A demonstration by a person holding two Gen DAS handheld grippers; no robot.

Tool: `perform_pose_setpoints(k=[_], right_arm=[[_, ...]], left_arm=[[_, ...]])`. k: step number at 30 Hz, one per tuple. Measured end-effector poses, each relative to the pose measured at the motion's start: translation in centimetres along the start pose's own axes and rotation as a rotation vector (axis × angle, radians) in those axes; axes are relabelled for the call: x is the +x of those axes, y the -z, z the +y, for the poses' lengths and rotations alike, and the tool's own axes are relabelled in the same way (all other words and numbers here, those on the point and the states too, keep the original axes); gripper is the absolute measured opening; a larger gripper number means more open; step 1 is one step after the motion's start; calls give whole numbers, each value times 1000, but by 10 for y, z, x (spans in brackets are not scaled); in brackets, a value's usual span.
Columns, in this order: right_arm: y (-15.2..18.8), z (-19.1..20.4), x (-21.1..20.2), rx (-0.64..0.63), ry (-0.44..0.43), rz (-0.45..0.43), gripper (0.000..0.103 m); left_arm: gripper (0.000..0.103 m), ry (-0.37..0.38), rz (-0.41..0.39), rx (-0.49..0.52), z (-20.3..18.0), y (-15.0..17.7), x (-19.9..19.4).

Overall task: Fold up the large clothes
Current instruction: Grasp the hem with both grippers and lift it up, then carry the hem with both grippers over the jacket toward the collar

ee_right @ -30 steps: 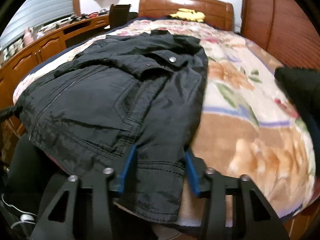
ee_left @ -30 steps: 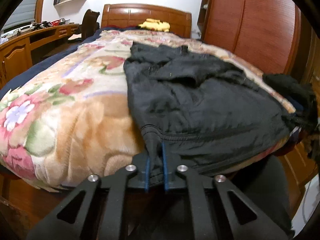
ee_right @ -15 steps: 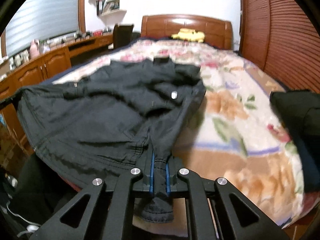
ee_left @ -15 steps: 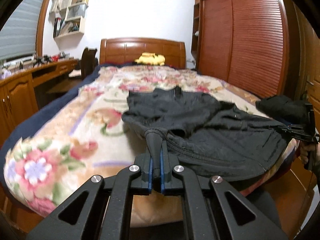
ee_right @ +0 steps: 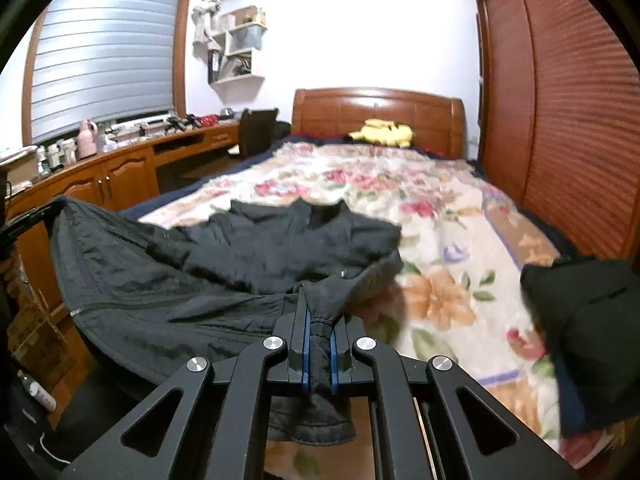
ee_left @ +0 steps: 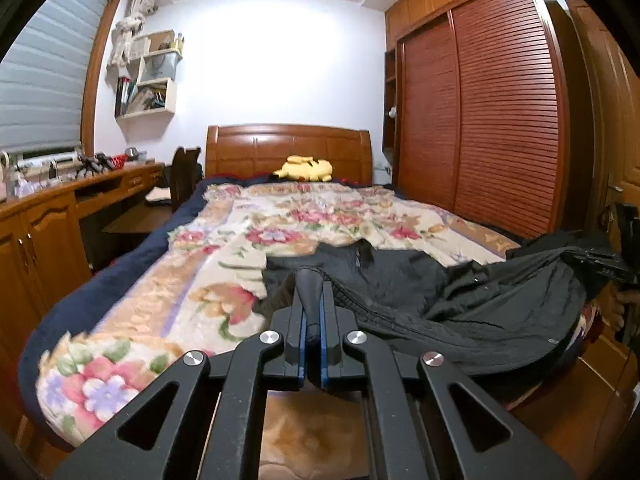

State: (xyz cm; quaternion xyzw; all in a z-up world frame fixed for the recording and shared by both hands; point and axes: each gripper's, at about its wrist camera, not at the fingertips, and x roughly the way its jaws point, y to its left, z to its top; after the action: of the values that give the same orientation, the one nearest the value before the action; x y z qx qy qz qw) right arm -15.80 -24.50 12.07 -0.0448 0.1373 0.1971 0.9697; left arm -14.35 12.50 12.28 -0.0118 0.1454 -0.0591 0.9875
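Note:
A large black jacket [ee_left: 472,304] lies at the foot of a bed with a floral blanket [ee_left: 248,240]. My left gripper [ee_left: 313,300] is shut on the jacket's left hem corner and holds it raised above the bed. My right gripper [ee_right: 320,320] is shut on the other hem corner of the jacket [ee_right: 224,264], with a bit of fabric hanging below the jaws. The hem is stretched in the air between the two grippers. The collar end rests on the blanket [ee_right: 440,216]. The right gripper also shows in the left wrist view [ee_left: 600,262].
A folded dark garment [ee_right: 584,336] sits on the bed's right edge. A yellow plush toy [ee_left: 306,168] lies by the wooden headboard [ee_left: 288,148]. A desk with cabinets [ee_left: 52,216] runs along the left. A slatted wardrobe [ee_left: 500,120] stands on the right.
Both grippers have risen and lifted the jacket's hem off the bed. A second ago the right gripper was open around the hem; it has since shut on it.

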Motion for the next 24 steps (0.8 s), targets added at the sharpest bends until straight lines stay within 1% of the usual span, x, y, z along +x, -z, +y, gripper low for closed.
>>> perform_pose_setpoints(k=[3, 7, 13, 15, 19, 22, 24], right_arm=[[-9, 4, -15, -16, -1, -35, 6], [-19, 8, -38, -39, -4, -82, 6], [-29, 10, -62, -77, 12, -126, 6], [-31, 9, -69, -82, 16, -144, 6], [-28, 10, -80, -78, 4, -187, 6], [-21, 8, -86, -80, -4, -210, 6], [-16, 5, -83, -88, -8, -218, 6]], left_arm=[[5, -12, -35, 22, 1, -16, -9], [5, -15, -83, 26, 2, -39, -24], [5, -10, -124, 47, -3, -60, -35], [5, -4, -138, 46, -2, -64, -40], [5, -9, -196, 31, 0, -67, -58], [5, 6, -208, 17, 1, -68, -68], [5, 2, -213, 19, 2, -70, -70]])
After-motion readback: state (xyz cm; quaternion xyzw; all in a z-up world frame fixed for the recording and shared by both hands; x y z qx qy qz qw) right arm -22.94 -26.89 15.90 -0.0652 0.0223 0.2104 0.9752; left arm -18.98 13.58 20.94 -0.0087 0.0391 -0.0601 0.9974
